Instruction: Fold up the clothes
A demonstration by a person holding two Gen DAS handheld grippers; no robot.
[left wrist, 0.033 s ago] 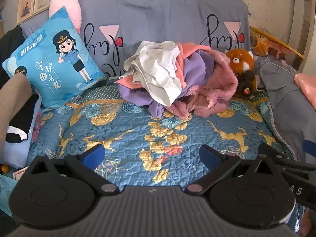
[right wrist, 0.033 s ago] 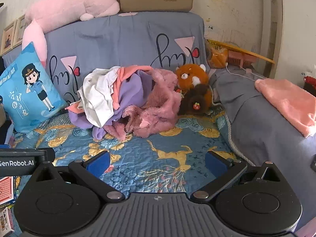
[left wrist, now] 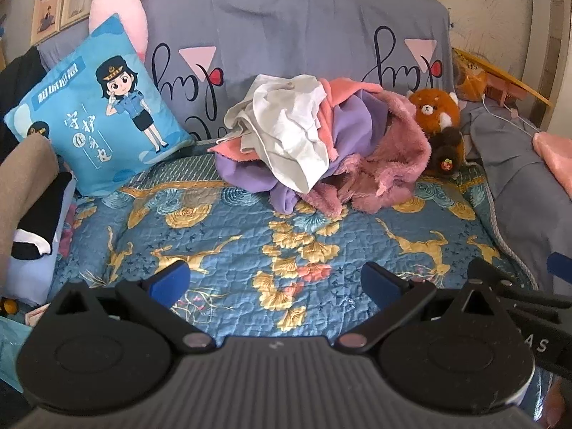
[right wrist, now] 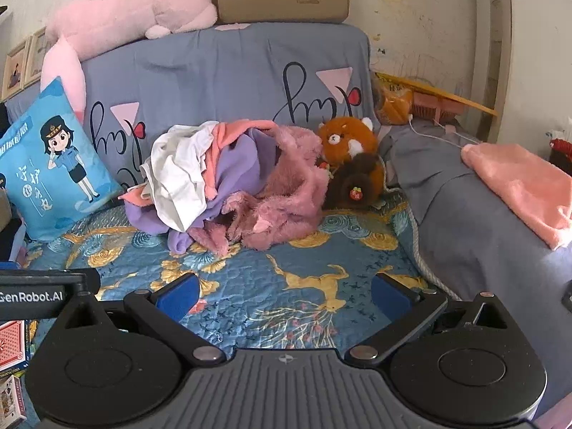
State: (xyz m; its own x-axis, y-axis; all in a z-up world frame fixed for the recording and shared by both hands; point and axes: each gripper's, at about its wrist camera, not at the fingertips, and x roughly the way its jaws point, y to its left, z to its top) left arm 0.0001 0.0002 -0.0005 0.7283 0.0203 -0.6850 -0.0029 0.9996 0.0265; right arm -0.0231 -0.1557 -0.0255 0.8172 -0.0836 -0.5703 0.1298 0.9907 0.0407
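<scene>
A heap of clothes [left wrist: 321, 146] lies at the back of the blue patterned quilt [left wrist: 228, 236], against the sofa back. On top is a white garment [left wrist: 289, 136]; under it are a purple one [left wrist: 348, 125], a salmon one and a fluffy pink one [left wrist: 393, 164]. The right wrist view shows the same heap [right wrist: 232, 186]. My left gripper [left wrist: 275, 280] hovers open over the quilt, well short of the heap, and holds nothing. My right gripper [right wrist: 284, 295] is open and empty too, beside the left.
A blue cartoon cushion [left wrist: 103, 125] leans at the left and a red panda plush [left wrist: 438, 114] sits right of the heap. A folded salmon cloth [right wrist: 522, 186] lies on the grey armrest. Brown and black clothes [left wrist: 28, 196] are stacked far left. Card boxes [right wrist: 12, 343] sit low left.
</scene>
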